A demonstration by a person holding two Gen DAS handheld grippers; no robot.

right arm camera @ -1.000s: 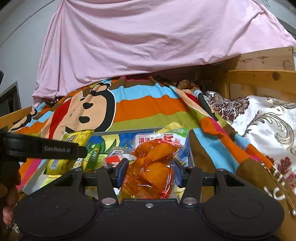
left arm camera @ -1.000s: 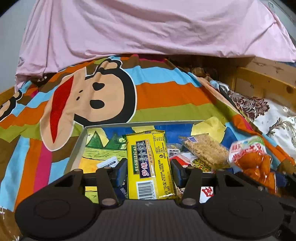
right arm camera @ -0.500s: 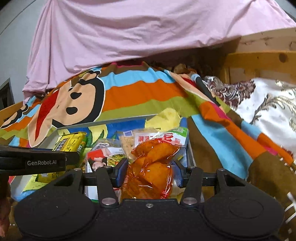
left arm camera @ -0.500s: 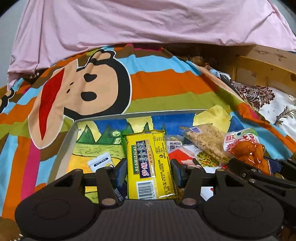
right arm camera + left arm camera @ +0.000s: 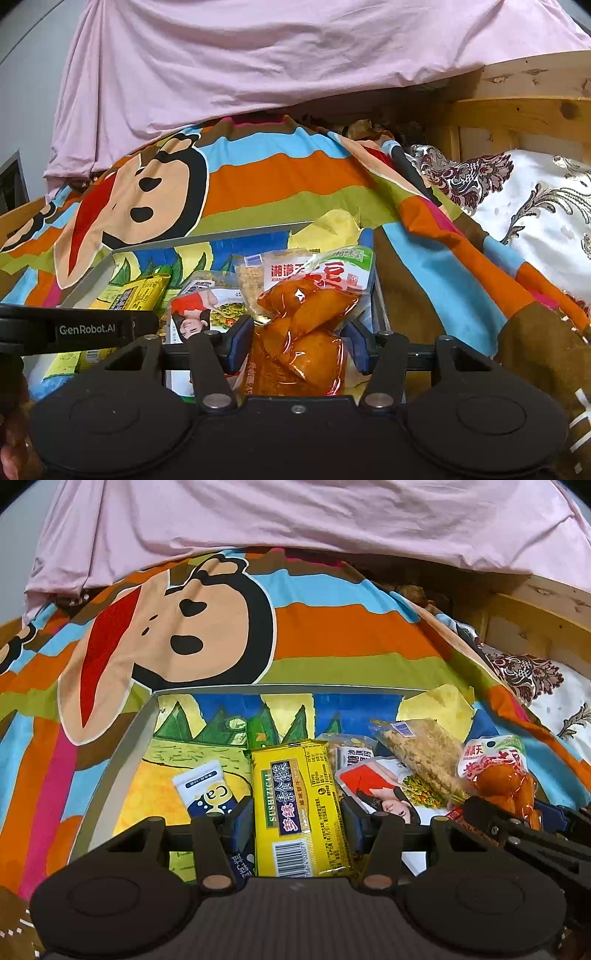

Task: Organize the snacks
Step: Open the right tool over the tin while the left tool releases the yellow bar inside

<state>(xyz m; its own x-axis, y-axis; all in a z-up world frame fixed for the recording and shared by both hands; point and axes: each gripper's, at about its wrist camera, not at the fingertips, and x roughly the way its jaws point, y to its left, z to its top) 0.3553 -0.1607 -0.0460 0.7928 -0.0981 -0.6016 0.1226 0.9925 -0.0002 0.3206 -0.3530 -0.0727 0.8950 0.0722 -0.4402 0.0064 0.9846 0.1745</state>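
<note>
Gripping a yellow biscuit pack (image 5: 301, 805) between its 2 blue pads, the left gripper (image 5: 299, 827) sits about half open with the pack filling the gap and standing lengthwise over the tray (image 5: 122, 753). The right gripper (image 5: 297, 349) holds an orange snack bag (image 5: 303, 332) between its pads; its jaws have just been opening a little, and the right pad now seems to stand slightly clear of the bag, so I cannot tell whether the grip is firm. Both packs hang low over the near part of the tray. Just beyond them inside the tray lie a white and blue Ca sachet (image 5: 205, 788), a red pea packet (image 5: 388, 790) and a clear crumbly bar (image 5: 424, 757). The tray rests on a striped monkey blanket (image 5: 332, 635). Farther back hangs a pink sheet (image 5: 295, 517), with a wooden bed frame (image 5: 535, 624) at the right.
</note>
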